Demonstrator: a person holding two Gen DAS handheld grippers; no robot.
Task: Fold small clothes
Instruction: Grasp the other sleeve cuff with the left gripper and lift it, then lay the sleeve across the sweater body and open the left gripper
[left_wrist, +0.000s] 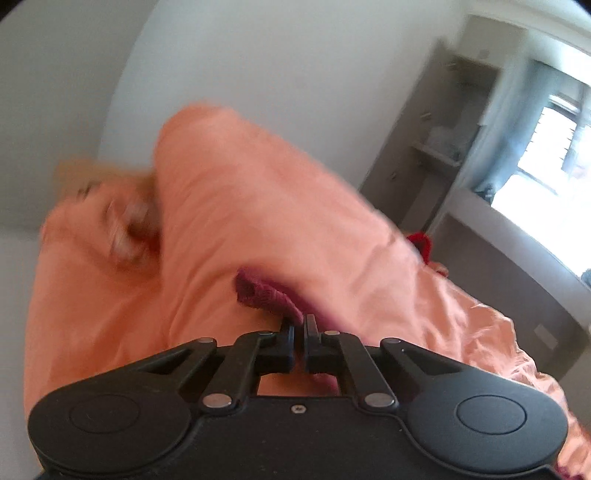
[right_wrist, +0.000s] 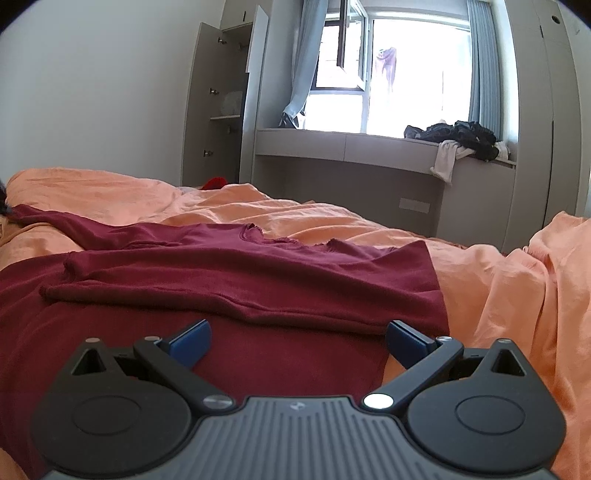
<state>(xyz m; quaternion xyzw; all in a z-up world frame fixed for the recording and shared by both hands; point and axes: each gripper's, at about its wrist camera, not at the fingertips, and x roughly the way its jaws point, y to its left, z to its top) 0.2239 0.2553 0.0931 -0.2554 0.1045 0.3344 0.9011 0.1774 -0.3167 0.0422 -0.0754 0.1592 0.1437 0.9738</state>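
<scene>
A dark red long-sleeved garment (right_wrist: 221, 266) lies spread on the orange bedding (right_wrist: 332, 221), with one sleeve folded across its body and the other stretching off to the left. My right gripper (right_wrist: 297, 341) hovers low over its near part, blue pads wide apart, nothing between them. In the blurred, tilted left wrist view, my left gripper (left_wrist: 299, 325) has its fingers together. A bunched end of the dark red garment (left_wrist: 264, 291) runs right into the tips. The pinch point itself is hidden by the fingers. Orange bedding (left_wrist: 240, 203) rises in a fold behind it.
An open wardrobe (right_wrist: 229, 103) with shelves stands at the back left, beside a bright window (right_wrist: 406, 74). Below the window, a bench carries a pile of dark clothes (right_wrist: 458, 138). A small red item (right_wrist: 214, 182) lies at the bed's far edge.
</scene>
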